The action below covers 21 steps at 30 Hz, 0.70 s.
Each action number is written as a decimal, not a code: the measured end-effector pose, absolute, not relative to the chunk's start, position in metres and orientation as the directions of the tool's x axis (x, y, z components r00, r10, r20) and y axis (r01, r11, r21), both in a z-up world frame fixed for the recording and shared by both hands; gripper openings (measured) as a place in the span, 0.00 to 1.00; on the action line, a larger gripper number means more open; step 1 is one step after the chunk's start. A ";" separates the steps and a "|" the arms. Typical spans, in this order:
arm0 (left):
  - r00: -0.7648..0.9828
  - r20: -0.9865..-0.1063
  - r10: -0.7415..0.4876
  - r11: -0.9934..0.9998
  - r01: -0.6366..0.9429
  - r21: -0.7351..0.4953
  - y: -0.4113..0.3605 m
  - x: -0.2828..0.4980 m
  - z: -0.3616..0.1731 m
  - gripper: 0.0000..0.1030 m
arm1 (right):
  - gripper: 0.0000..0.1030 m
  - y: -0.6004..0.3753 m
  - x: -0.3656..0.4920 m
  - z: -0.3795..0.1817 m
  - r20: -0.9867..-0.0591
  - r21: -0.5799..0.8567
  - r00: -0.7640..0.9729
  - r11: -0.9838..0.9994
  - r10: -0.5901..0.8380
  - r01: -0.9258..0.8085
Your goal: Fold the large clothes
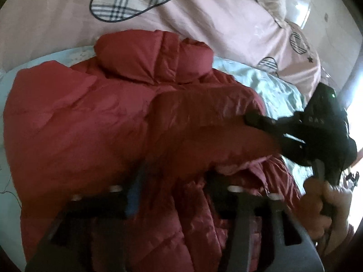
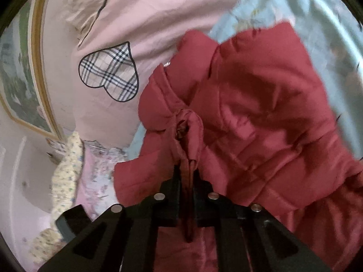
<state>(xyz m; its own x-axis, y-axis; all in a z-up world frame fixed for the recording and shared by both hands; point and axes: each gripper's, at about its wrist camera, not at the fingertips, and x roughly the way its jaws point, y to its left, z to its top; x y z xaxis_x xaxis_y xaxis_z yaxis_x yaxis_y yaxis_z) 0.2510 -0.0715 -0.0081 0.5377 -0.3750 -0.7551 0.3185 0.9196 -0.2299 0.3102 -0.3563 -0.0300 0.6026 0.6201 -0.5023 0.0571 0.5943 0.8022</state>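
A dark red puffer jacket [image 1: 74, 117] lies on a pale blue bed sheet [image 1: 279, 90], collar toward the far side. My left gripper [image 1: 174, 181] hovers low over the jacket's near part. Its blurred fingers stand apart, with a raised red fold lying across the gap and no pad pressing on it. My right gripper [image 2: 187, 176] is shut on a thin edge of the jacket [image 2: 261, 104] by the front opening. From the left wrist view the right gripper [image 1: 261, 122] comes in from the right and pinches a puffy sleeve-like fold, a person's hand [image 1: 324, 204] behind it.
A pink duvet [image 1: 204, 22] with plaid heart patches is heaped along the far side of the bed. A floral cloth [image 2: 68, 170] lies at the left in the right wrist view, below a framed picture [image 2: 20, 86] on the wall.
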 end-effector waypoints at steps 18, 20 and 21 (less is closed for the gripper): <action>0.653 -0.705 -0.276 0.961 0.213 -0.179 -0.001 0.274 0.010 0.82 | 0.05 -0.390 0.289 -0.019 -0.677 0.528 0.642 0.845 0.360 0.082; 0.658 -0.705 -0.265 0.964 0.193 -0.182 0.007 0.283 0.008 0.82 | 0.06 -0.387 0.289 -0.021 -0.690 0.499 0.639 0.863 0.340 0.079; 0.658 -0.708 -0.257 0.966 0.181 -0.182 0.012 0.289 0.006 0.82 | 0.06 -0.386 0.290 -0.021 -0.694 0.489 0.639 0.869 0.333 0.078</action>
